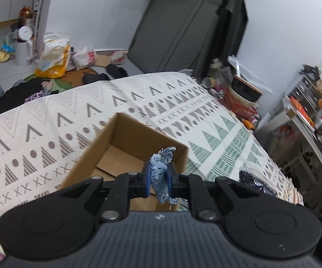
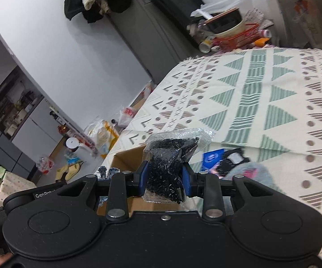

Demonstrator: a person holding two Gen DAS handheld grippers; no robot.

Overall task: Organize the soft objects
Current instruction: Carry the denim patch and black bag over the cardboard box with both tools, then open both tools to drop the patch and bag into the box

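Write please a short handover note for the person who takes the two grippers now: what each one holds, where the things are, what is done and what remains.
Left gripper: shut on a blue cloth, held above the open cardboard box on the patterned blanket.
Right gripper: shut on a clear bag of black pieces, close to the box's edge.
Done: both items are picked up.
Left: release each into the box. The visible part of the box's floor is bare. More items lie on the blanket to the right, including a grey fluffy thing.
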